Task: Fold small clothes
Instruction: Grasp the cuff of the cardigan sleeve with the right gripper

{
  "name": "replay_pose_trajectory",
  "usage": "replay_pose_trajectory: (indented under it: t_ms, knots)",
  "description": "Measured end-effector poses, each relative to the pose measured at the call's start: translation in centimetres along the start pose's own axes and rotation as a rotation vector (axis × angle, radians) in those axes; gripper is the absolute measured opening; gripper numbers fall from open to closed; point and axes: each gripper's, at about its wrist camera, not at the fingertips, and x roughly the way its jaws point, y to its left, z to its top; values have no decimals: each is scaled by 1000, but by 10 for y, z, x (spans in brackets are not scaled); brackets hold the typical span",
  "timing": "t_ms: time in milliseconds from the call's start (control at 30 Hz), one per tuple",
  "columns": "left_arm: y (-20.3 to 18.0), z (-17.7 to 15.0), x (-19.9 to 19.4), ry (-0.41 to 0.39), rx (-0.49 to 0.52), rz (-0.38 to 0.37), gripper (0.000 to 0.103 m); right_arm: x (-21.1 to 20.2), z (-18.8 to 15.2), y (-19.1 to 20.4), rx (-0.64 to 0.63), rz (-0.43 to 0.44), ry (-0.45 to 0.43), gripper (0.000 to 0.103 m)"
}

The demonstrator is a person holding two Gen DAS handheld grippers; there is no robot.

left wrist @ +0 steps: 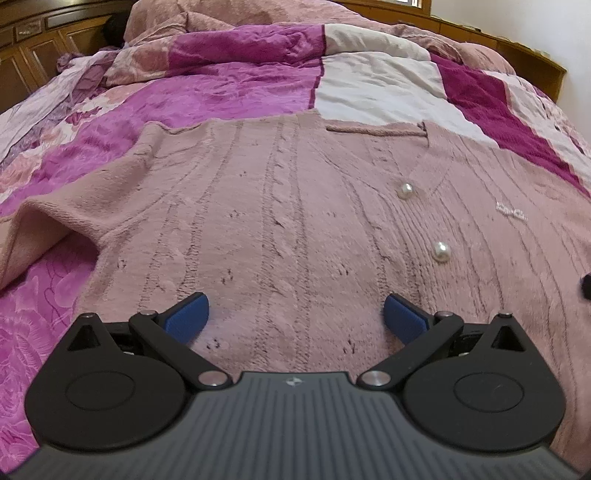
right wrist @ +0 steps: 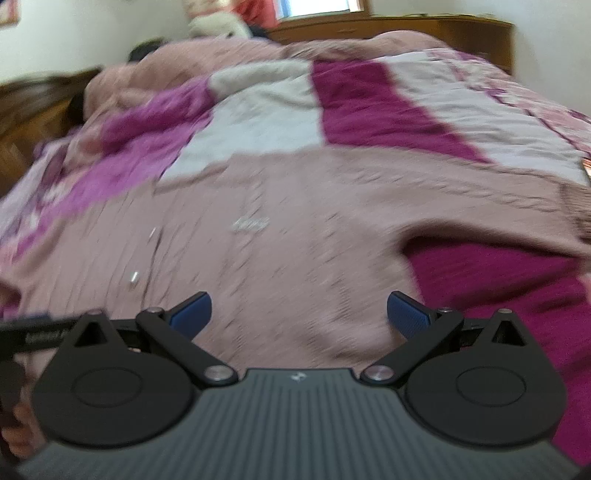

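A dusty-pink knitted cardigan (left wrist: 288, 206) with pearl buttons (left wrist: 440, 252) lies spread flat, front up, on the bed. Its left sleeve (left wrist: 44, 229) runs off to the left. My left gripper (left wrist: 295, 317) is open and empty, just above the cardigan's lower part. In the right wrist view, which is blurred, the same cardigan (right wrist: 295, 236) fills the middle and its right sleeve (right wrist: 517, 218) stretches to the right. My right gripper (right wrist: 299, 314) is open and empty over the cardigan's lower right part.
The bed is covered by a patchwork quilt (left wrist: 229, 92) in magenta, pink and white. A crumpled pink blanket (left wrist: 229, 14) lies at the far end. Wooden furniture (left wrist: 33, 48) stands at the far left and a wooden headboard (right wrist: 424, 29) behind.
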Motion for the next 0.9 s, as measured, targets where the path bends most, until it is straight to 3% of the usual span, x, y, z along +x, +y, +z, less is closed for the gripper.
replay_pose_trajectory:
  t_ms: [300, 500, 833, 900]
  knots:
    - [15, 6, -1, 8, -71, 15, 103, -2, 20, -80, 241, -112, -51, 103]
    - [18, 4, 1, 19, -74, 29, 103, 19, 26, -120, 404, -118, -46, 103]
    - [16, 4, 6, 28, -55, 46, 103, 40, 41, -155, 476, -154, -136, 102]
    - [16, 5, 6, 29, -56, 44, 103, 42, 46, -157, 462, -174, -155, 90]
